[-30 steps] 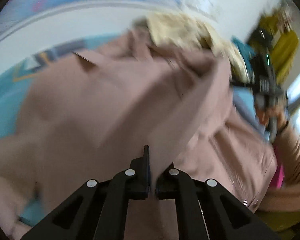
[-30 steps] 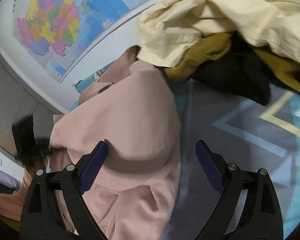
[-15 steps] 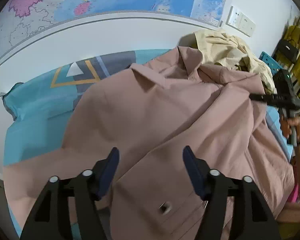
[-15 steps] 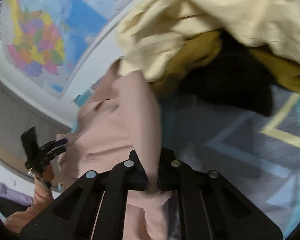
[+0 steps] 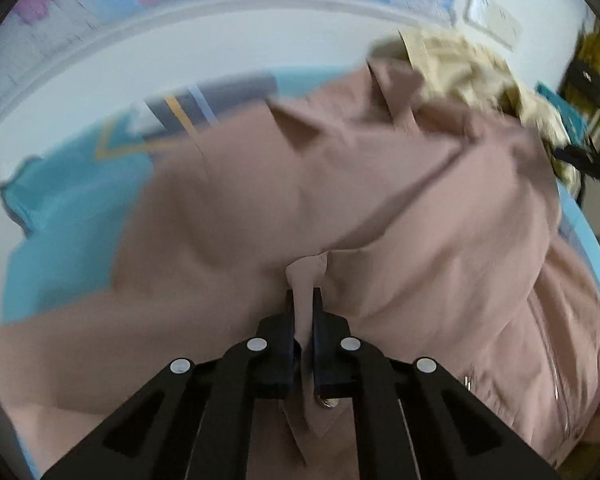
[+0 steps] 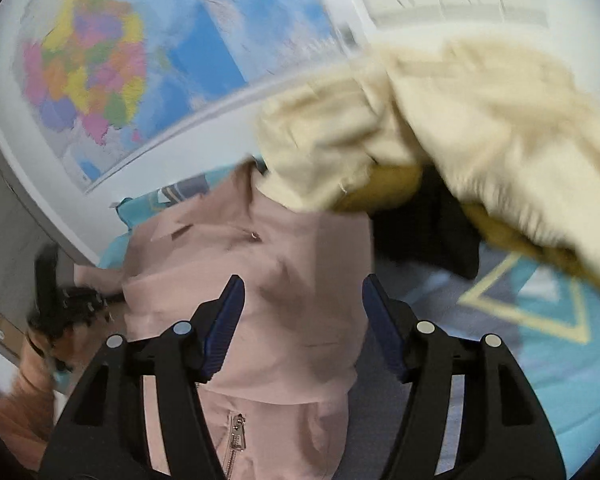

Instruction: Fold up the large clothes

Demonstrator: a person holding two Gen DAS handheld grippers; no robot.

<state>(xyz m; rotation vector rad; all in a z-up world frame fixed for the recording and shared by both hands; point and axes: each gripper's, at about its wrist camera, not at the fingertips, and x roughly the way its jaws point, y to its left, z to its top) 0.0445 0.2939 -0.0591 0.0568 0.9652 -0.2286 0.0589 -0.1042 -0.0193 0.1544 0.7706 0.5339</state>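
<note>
A large dusty-pink jacket (image 5: 340, 200) lies spread on a patterned turquoise sheet (image 5: 60, 224). My left gripper (image 5: 304, 300) is shut on a pinched fold of the pink fabric near the snap placket. In the right wrist view the same pink jacket (image 6: 292, 280) fills the middle, its zipper (image 6: 236, 436) showing low down. My right gripper (image 6: 304, 300) hangs above a folded part of it; its jaws are opening and the pads do not press the cloth. The left gripper (image 6: 56, 296) shows blurred at the far left.
A heap of cream, mustard and black clothes (image 6: 460, 140) lies at the far right, touching the jacket's collar. A wall map (image 6: 140, 60) hangs behind the bed. The sheet (image 6: 540, 320) is bare to the right. A person's sleeve (image 6: 28, 392) is at the lower left.
My left gripper went from shut to open over the jacket and has shut on a fold again. My right gripper closed on the pink fabric, then let go and rose.
</note>
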